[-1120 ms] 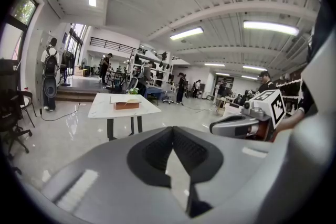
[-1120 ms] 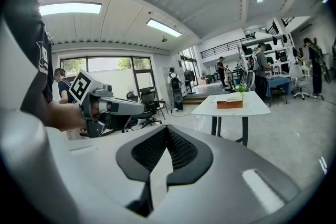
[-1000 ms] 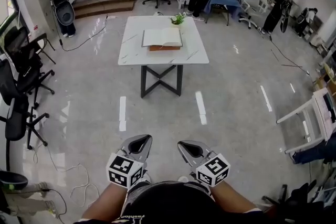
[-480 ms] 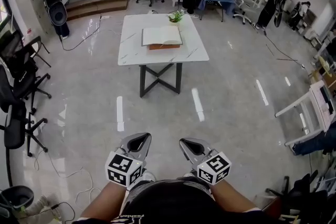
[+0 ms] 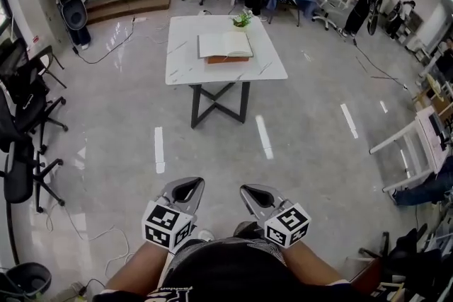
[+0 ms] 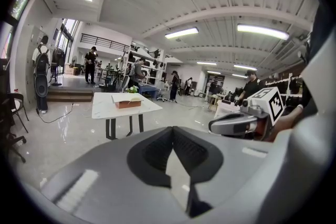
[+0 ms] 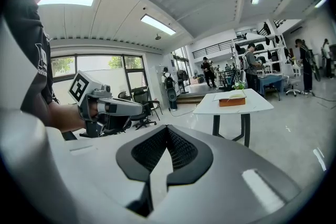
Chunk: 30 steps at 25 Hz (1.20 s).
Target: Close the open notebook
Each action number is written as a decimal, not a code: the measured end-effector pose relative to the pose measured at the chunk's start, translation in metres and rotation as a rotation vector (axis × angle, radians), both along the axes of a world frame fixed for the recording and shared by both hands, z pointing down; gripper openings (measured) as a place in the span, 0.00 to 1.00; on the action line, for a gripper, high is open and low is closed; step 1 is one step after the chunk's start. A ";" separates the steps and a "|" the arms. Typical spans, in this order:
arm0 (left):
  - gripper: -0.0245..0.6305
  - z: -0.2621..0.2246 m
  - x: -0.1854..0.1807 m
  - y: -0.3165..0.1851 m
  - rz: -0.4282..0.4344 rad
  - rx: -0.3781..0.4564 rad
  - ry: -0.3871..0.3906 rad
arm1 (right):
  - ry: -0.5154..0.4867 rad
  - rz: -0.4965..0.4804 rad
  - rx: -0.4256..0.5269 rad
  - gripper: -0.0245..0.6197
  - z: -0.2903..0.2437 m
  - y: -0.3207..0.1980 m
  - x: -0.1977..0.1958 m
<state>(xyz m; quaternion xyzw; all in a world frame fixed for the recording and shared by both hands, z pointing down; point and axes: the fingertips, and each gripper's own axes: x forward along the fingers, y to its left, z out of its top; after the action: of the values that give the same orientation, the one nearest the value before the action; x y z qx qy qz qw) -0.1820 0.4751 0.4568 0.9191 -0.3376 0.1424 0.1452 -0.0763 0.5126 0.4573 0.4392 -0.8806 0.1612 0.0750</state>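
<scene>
Here: both claws closed and empty, notebook open on the far bench

Along the left wall, black office chairs (image 5: 21,109) stand on wheeled bases. At the far left lies a low wooden step (image 5: 131,3). The floor (image 5: 318,152) is glossy grey and mirrors the ceiling lights, and short white strips (image 5: 158,150) are laid on it.

In the far middle stands the bench (image 5: 185,64), with a square white top veined like marble on black crossed legs. The notebook (image 5: 225,44) lies open, pages up, on a flat brown block (image 5: 228,59) toward the far side of the bench. A small green potted plant (image 5: 242,20) stands just beyond it.

Near the camera, well apart from the bench, the left claw (image 5: 187,187) is a smooth grey shell with black ribbed pads. Its tips meet and nothing is between them. Just beside it, the right claw (image 5: 253,196) is the same, tips together and empty. Each carries a black-and-white marker cube.

At the right edge a white frame (image 5: 414,152) stands on the floor, and at the far right are people (image 5: 366,0) by white shelving.
</scene>
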 end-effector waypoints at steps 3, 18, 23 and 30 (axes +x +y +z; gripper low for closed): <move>0.12 0.002 -0.008 -0.002 0.001 -0.007 0.004 | 0.007 -0.004 -0.007 0.04 0.003 -0.003 -0.010; 0.12 0.018 0.000 -0.059 -0.029 -0.045 0.017 | -0.023 0.010 -0.013 0.04 0.010 -0.076 0.009; 0.12 0.009 0.012 -0.108 -0.058 -0.043 0.019 | -0.036 -0.014 0.006 0.04 -0.001 -0.132 0.022; 0.12 -0.003 0.035 -0.171 -0.097 -0.021 0.011 | -0.044 -0.063 0.027 0.04 -0.016 -0.199 0.042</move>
<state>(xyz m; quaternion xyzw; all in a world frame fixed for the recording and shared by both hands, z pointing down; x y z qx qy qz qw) -0.1469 0.3037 0.4541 0.9009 -0.3793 0.1336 0.1633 -0.0338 0.3137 0.4416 0.4088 -0.8975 0.1563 0.0548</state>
